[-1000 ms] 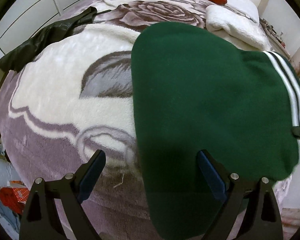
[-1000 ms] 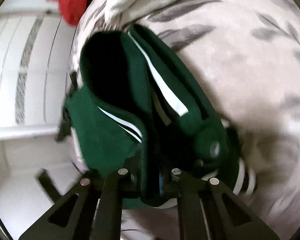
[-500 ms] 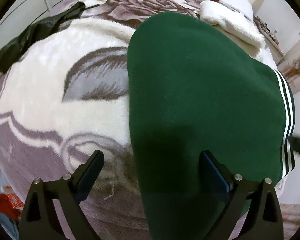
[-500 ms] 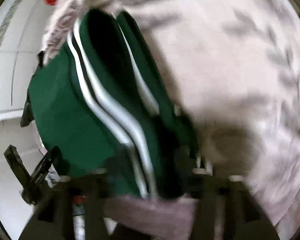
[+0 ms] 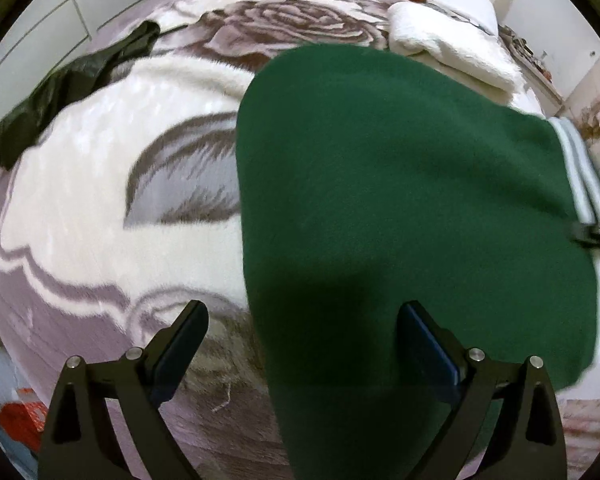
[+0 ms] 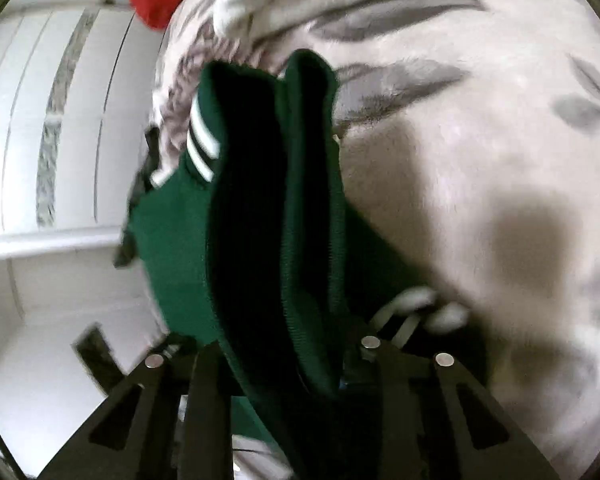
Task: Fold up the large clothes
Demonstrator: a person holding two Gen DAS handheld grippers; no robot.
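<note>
Black cloth [image 5: 72,92] is seen lying far to the left on the flowered blanket [image 5: 100,208] of the bed. Next to it, in the middle and to the right, the green sweater [image 5: 400,200] is spread flat on the blanket, already folded over once by the look of it. The left gripper [image 5: 300,340] is held wide apart above the sweater's near left edge, with nothing pinched. At the far right, white stripes [image 5: 580,184] mark a cuff or hem. There the right gripper [image 6: 284,364] is being closed, and thick green folds are caught between its fingers. The sweater looks soft, thick and floppy, not slippery and not breakable. It should be grabbed at an edge or corner, through all the layers, so it does not sag or unfold.
</note>
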